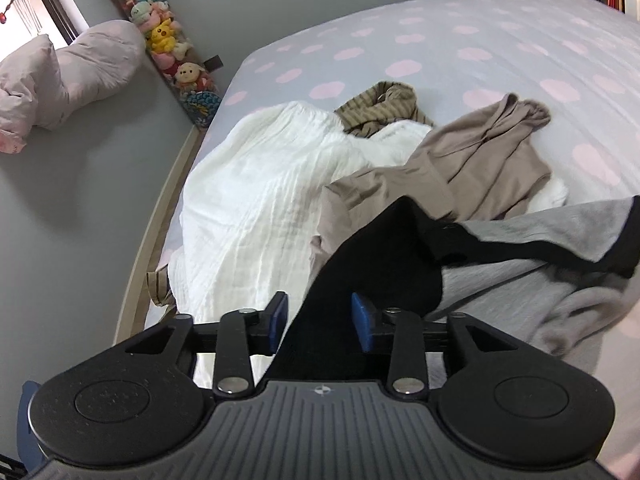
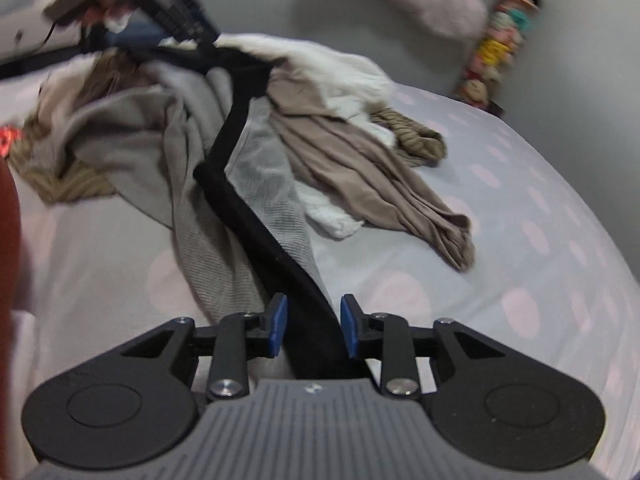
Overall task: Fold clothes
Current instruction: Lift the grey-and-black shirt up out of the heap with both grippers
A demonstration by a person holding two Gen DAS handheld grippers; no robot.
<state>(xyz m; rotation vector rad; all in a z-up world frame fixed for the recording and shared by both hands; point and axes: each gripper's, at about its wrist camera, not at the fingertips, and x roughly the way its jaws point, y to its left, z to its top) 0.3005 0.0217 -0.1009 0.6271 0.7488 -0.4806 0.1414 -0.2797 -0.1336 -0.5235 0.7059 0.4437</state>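
A grey garment with black trim [image 1: 532, 280] lies across the bed, and it also shows in the right wrist view [image 2: 256, 208]. My left gripper [image 1: 320, 322] has the black trim between its blue pads [image 1: 362, 320], jaws partly apart around the cloth. My right gripper [image 2: 310, 326] likewise has the black band [image 2: 308, 320] between its pads. The left gripper appears at the top left of the right wrist view [image 2: 180, 8], lifting the other end. A taupe garment [image 1: 472, 168], a white cloth [image 1: 272, 200] and a striped olive garment [image 1: 384, 108] lie piled beyond.
The bed has a lilac sheet with pink spots [image 1: 500, 52]. A grey wall [image 1: 80, 200] runs along its left edge, with a column of plush toys [image 1: 168, 40] and a pale pillow [image 1: 72, 68]. Another striped garment [image 2: 68, 184] lies at the left.
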